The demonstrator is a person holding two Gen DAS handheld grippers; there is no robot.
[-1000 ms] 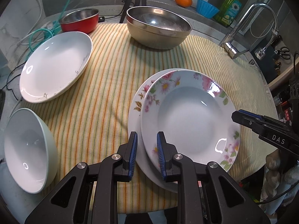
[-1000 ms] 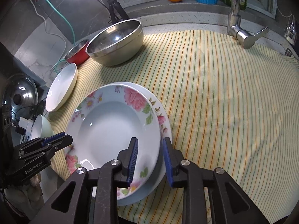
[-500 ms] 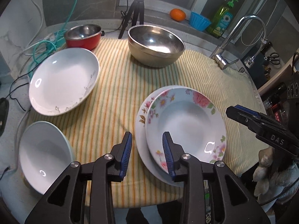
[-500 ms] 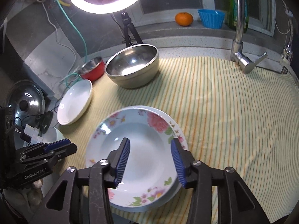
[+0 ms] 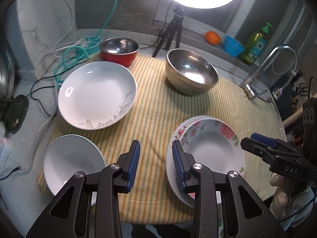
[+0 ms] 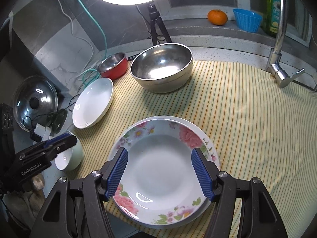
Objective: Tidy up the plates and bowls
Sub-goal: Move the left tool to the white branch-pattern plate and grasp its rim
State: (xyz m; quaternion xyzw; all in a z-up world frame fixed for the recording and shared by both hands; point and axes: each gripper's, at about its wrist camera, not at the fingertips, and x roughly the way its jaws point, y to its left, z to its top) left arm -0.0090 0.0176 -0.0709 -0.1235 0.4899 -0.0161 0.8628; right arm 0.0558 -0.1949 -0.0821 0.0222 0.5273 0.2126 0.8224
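While both grippers are hanging above the striped cloth (image 6: pixel 247 109), the scene is reading as follows.
Left gripper (image 5: pixel 155 163): its jaws are standing parted with nothing between them, over bare cloth just left of the stacked plates.
Right gripper (image 6: pixel 161 173): its jaws are opening, framing the plate stack from above; the blue pads (image 6: pixel 116 170) are standing clear of the rim, gripping nothing.
Floral plate (image 6: pixel 164 170): it is sitting nested on a second plate (image 6: pixel 213 144) at the near edge of the cloth, slightly off-centre so the lower rim is showing on one side.
White dish with grey sprig (image 5: pixel 97 95): it is lying at the cloth's left side, overhanging the edge.
Pale green bowl (image 5: pixel 71 166): it is resting at the near-left corner, tilted, well apart from the stack.
Large steel bowl (image 6: pixel 161 67): it is sitting upright at the far side of the cloth.
Red bowl (image 6: pixel 114 66): it is standing just beside the steel bowl, at the cloth's far-left corner.
Person: gloved fingers (image 5: pixel 281 192) are showing under the right gripper's handle.
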